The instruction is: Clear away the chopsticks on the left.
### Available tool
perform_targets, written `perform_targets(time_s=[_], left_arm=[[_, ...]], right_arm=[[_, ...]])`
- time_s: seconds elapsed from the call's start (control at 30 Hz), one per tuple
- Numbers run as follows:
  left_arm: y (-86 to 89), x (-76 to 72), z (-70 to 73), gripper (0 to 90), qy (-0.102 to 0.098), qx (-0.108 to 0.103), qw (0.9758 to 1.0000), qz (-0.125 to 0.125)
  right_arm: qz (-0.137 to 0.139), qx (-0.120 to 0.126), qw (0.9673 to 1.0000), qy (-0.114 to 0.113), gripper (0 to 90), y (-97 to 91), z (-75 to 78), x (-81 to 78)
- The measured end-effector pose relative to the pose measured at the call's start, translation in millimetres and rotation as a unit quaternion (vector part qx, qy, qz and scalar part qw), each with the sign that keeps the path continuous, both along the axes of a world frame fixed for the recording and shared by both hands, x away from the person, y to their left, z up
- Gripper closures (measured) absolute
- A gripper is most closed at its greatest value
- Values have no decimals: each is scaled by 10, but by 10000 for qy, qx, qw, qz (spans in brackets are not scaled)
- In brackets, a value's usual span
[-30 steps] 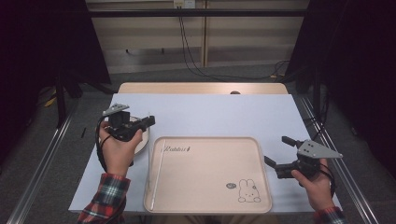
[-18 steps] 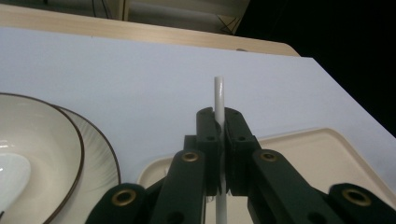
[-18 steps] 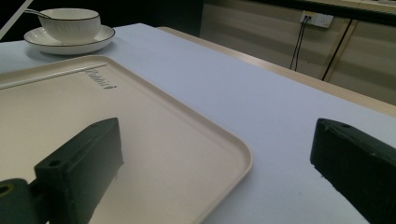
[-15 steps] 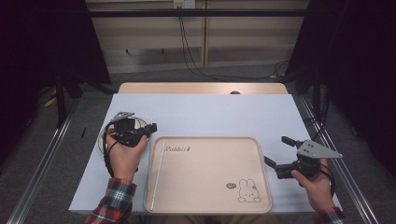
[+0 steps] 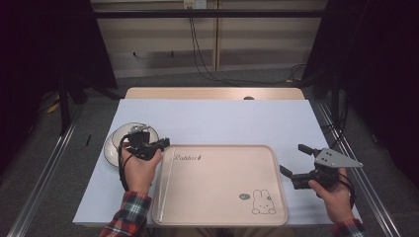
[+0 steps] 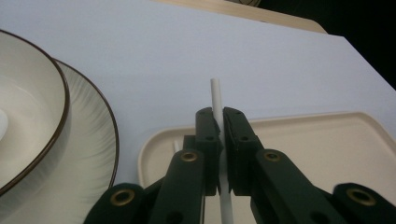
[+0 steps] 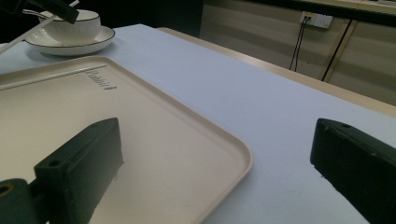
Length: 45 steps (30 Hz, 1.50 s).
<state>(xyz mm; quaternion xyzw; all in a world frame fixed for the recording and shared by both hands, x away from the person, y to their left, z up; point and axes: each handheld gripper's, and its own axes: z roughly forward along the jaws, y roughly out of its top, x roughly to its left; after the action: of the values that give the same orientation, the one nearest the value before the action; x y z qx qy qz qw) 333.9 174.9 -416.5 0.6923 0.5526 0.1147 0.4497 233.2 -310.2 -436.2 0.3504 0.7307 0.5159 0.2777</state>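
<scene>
My left gripper (image 5: 164, 142) is shut on a thin white stick (image 5: 167, 183) at the beige tray's (image 5: 222, 219) left rim. The stick slants from the jaws toward the tray's near left corner. In the left gripper view the stick (image 6: 215, 95) pokes out past the closed fingertips of the gripper (image 6: 219, 117), and a second white stick end (image 6: 176, 145) shows beside it over the tray (image 6: 327, 140). My right gripper (image 5: 292, 158) is open and holds nothing, level with the tray's right rim. Its jaws (image 7: 215, 158) straddle the tray's corner (image 7: 233, 154).
A cream bowl (image 5: 129, 134) with a dark rim sits on a matching plate (image 5: 111, 148) left of the tray, close behind my left hand. They also show as a bowl (image 7: 74, 21) and plate (image 6: 93, 140). A pale blue cloth (image 5: 222, 123) covers the table. Cables (image 5: 197, 54) hang at the back wall.
My left hand has come down from above the plate and shifted right toward the tray's left rim, carrying the white stick. The right hand has stayed still.
</scene>
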Motion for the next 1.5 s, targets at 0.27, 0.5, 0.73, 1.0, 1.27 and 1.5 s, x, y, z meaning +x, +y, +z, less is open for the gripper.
perform_targets(time_s=[0.27,0.5,0.73,1.0,1.27,1.5], left_arm=[[3,1,-105,845,92,96,9999,83],[-6,8,-203,839,185,189,9996,140],[-11,34,-309,830,256,303,9990,191],[-10,49,-447,821,418,435,9979,246],[-44,45,-552,812,518,592,9966,231],[-54,43,-570,799,514,769,9954,232]], right_arm=[[-4,-30,10000,-13,15,5,-2,1],[19,-11,10000,-12,15,-1,2,-1],[14,-13,10000,-13,15,-6,2,3],[-10,-9,10000,-11,15,-7,-1,12],[17,13,10000,-11,15,2,-6,32],[-12,4,10000,-16,15,-9,-2,28]])
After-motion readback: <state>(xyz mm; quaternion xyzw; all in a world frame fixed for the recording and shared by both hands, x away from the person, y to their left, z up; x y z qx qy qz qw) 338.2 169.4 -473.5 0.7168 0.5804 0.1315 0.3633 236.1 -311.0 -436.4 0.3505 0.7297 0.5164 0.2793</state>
